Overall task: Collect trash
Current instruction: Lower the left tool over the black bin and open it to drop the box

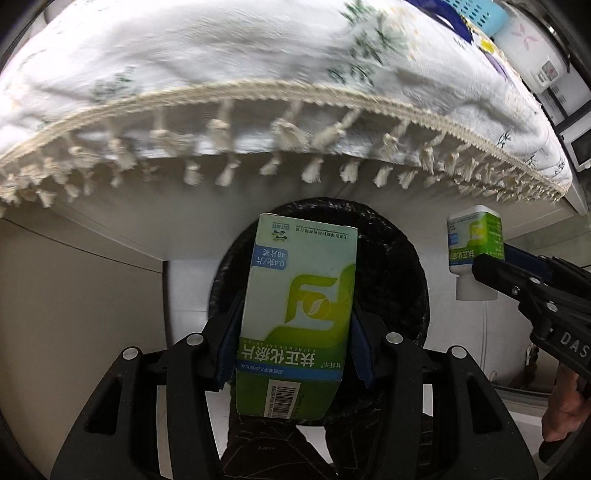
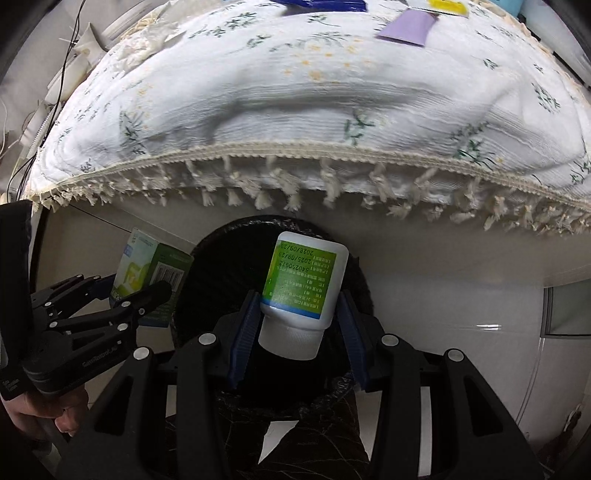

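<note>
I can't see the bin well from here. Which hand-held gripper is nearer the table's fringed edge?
Neither clearly. The left hand-held gripper with the green box and the right hand-held gripper with the white bottle both hang below the fringe, over the black-lined bin.

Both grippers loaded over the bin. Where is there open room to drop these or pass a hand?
The bin mouth under both grippers looks open and dark. The tablecloth is bare from its fringe back to the purple paper. Tight spot: left gripper with box beside right gripper with bottle.
</note>
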Tool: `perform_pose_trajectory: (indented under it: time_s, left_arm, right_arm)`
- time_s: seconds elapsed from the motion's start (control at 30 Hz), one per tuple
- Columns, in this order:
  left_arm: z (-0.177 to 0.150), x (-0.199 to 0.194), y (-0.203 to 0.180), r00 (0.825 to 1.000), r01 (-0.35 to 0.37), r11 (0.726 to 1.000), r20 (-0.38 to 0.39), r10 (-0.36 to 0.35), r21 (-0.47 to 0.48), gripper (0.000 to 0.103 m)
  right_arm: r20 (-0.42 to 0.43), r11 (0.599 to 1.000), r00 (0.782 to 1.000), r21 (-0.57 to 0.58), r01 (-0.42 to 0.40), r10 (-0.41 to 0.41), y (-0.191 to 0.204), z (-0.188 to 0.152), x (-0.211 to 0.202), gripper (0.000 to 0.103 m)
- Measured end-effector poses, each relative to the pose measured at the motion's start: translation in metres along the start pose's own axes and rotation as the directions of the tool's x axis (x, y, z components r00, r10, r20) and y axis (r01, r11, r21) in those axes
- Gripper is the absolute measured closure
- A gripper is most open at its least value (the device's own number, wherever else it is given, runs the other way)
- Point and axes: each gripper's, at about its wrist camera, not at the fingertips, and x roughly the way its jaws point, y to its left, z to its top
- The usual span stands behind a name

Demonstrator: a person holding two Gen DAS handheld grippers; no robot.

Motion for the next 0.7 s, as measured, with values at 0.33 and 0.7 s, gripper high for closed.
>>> perform_pose_trajectory:
  time_s: [0.33, 0.7]
  left_arm:
    - [0.001, 0.025, -0.034, 1.000, 0.017, 0.995, -0.023, -0.015, 0.096, 0.054]
    - [0.004, 0.019, -0.047, 1.000, 0.008, 0.993, 0.018, -0.010, 0.115, 0.031]
  right_arm:
    - [0.008, 0.998, 0.999, 0.052, 0.033, -0.033, -0.038, -0.007, -0.013, 0.062]
    - [-0.012, 0.998, 0.999, 0.058, 0.032, -0.032, -0.041, -0.009, -0.005, 0.062]
